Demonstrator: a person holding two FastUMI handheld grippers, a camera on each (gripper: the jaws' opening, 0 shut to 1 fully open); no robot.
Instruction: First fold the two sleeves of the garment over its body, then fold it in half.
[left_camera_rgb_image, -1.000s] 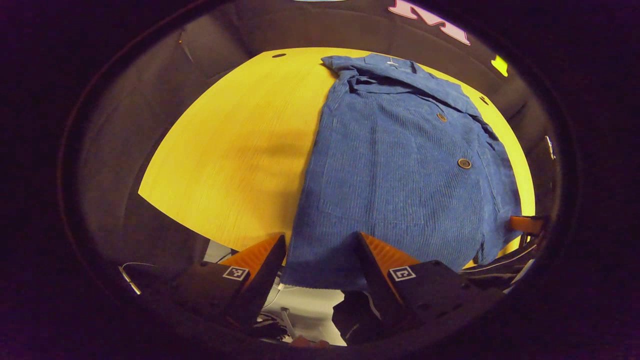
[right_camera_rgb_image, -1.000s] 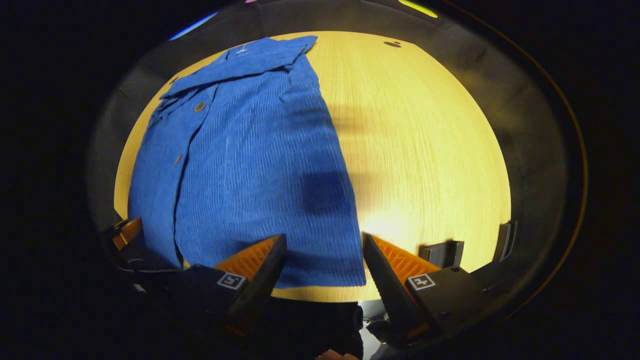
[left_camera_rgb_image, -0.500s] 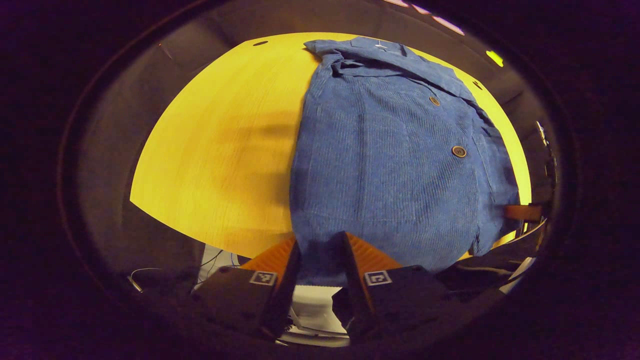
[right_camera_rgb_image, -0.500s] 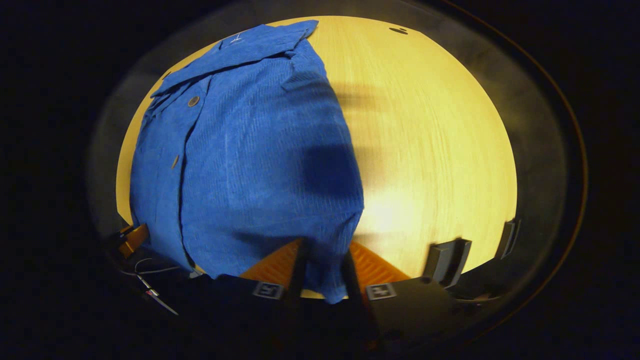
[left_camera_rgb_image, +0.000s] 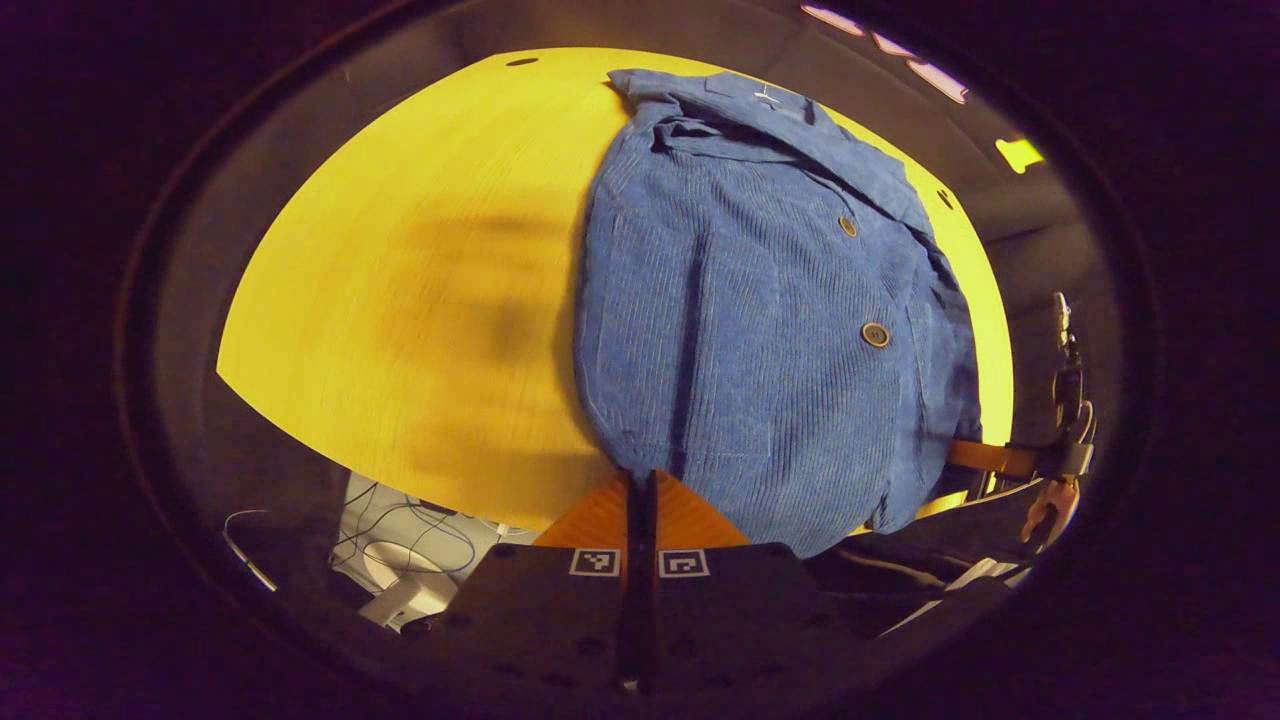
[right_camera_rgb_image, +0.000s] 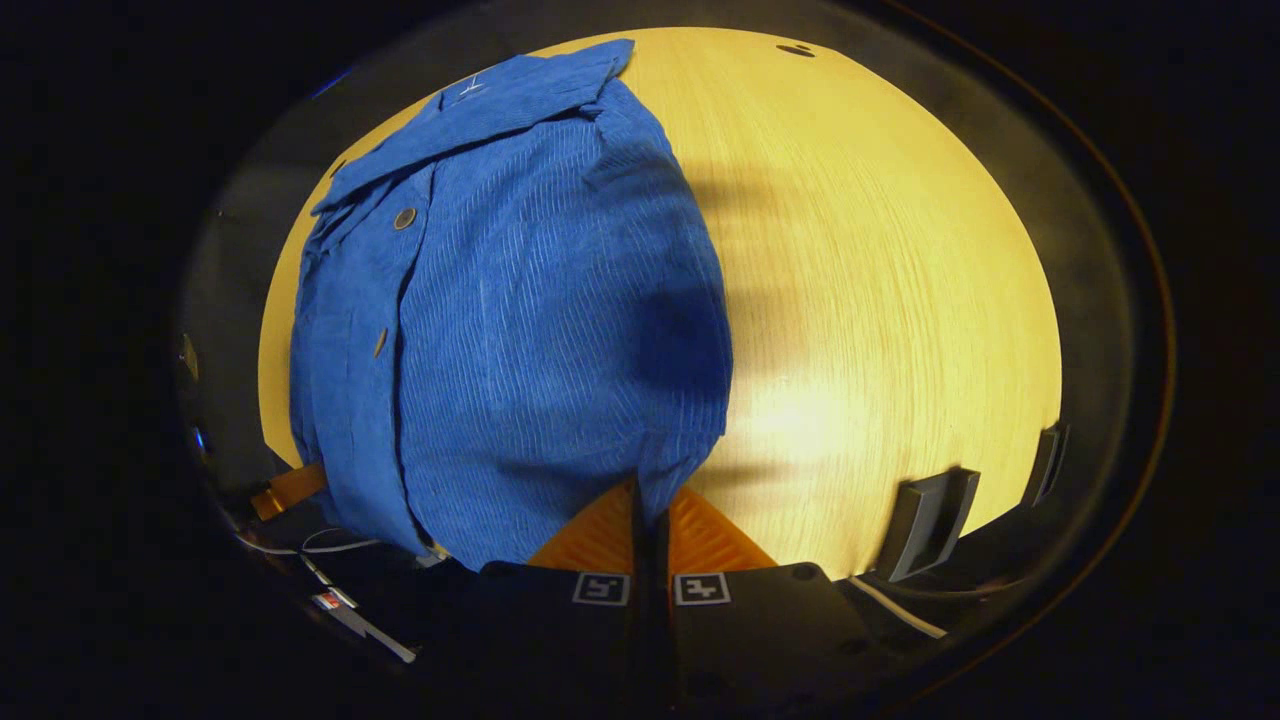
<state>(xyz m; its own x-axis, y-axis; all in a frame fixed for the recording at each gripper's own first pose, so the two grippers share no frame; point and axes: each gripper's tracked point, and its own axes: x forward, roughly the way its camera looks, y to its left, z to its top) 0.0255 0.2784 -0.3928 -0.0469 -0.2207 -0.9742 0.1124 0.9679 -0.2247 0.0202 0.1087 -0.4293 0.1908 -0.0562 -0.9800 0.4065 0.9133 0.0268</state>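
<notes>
A blue corduroy jacket (left_camera_rgb_image: 760, 300) with brown buttons lies on the yellow wooden table (left_camera_rgb_image: 400, 300), collar at the far side, both sleeves tucked over its body. My left gripper (left_camera_rgb_image: 640, 478) is shut on the hem's left corner, which rises off the table. In the right gripper view the same jacket (right_camera_rgb_image: 520, 300) spreads over the table (right_camera_rgb_image: 880, 300), and my right gripper (right_camera_rgb_image: 645, 495) is shut on the hem's right corner, lifted too. The other gripper's finger (left_camera_rgb_image: 985, 457) shows at the right edge of the left gripper view, and at the lower left (right_camera_rgb_image: 290, 488) in the right gripper view.
White cables and a pale device (left_camera_rgb_image: 410, 545) lie on the floor below the table's near edge. A dark bracket (right_camera_rgb_image: 925, 520) is clamped on the table's near right edge. Bare wood stretches left of the jacket and, in the right gripper view, right of it.
Both grippers went from open to shut on the jacket's hem corners. The hem has come up off the table's near edge and bunched slightly toward the collar.
</notes>
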